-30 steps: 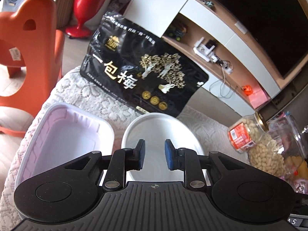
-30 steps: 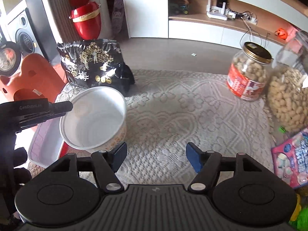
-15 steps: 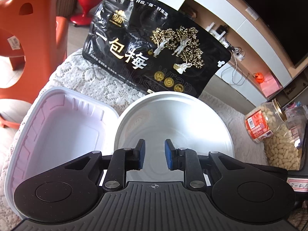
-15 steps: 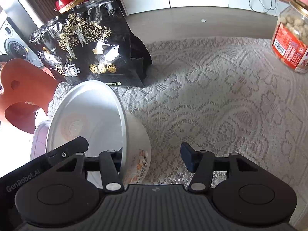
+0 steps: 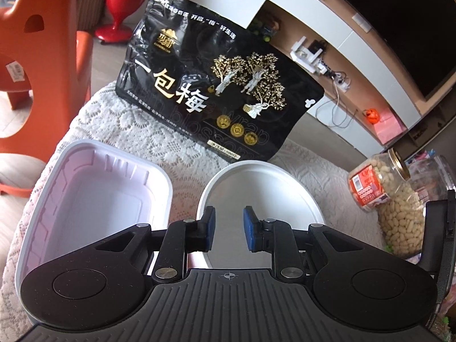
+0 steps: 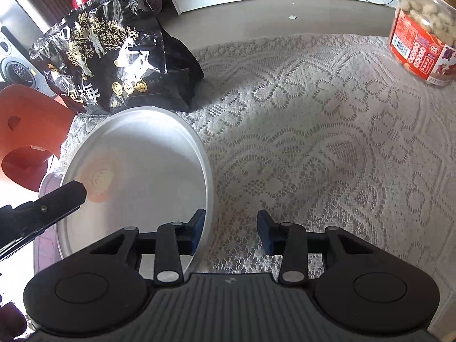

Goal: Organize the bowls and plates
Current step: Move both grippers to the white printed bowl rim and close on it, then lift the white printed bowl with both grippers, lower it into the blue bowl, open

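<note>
While the person holds both tools over the white lace tablecloth (image 6: 327, 131), the left gripper (image 5: 228, 229) hangs above the near edge of the round white paper bowl (image 5: 256, 188). Its blue pads (image 5: 210, 228) stand a little apart with nothing between them, so it is released. The right gripper (image 6: 230, 232) is spread wide; its left pad is inside the bowl (image 6: 136, 176), its right pad is outside over the cloth, and the bowl wall passes between them. I cannot tell if the inner pad touches the wall. The bowl is tilted, its opening turned toward the left side. Just beside the bowl on the left lies the white rectangular plastic tray (image 5: 94, 188) at the table corner. Behind both stands the black snack bag with gold trees (image 5: 211, 91), very near to the bowl rim. Far on the right stands the clear jar of nuts with a red label (image 6: 424, 25). Beyond the table edge is the orange plastic chair (image 5: 42, 65).
</note>
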The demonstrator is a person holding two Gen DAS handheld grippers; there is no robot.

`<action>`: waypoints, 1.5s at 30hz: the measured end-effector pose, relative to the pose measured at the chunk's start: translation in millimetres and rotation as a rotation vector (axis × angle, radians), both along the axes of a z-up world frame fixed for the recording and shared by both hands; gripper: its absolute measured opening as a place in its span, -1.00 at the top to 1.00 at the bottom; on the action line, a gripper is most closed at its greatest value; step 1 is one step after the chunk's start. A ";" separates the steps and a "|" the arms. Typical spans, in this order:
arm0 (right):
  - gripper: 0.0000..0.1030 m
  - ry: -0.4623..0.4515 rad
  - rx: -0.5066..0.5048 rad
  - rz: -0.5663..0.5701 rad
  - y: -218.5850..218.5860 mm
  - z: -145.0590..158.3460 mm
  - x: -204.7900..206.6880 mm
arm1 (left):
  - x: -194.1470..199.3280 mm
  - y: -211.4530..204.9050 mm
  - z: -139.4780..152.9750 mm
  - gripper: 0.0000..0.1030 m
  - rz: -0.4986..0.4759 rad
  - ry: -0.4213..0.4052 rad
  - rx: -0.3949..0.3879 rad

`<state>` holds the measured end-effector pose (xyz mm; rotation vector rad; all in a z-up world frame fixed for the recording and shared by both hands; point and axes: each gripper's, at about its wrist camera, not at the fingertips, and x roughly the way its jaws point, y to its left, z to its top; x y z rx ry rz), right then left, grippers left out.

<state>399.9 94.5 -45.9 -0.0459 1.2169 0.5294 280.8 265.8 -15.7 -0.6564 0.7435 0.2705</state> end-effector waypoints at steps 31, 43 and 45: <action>0.36 -0.112 0.086 0.060 -51.6 39.0 -28.2 | 15.6 -76.7 1.7 0.46 -0.204 0.119 0.155; 0.36 -0.247 0.207 0.017 -219.8 141.0 -91.1 | -29.5 -221.9 101.8 0.47 -0.372 0.077 0.230; 0.36 -0.249 0.197 0.007 -244.4 142.9 -100.7 | -33.1 -243.2 104.4 0.47 -0.413 0.076 0.236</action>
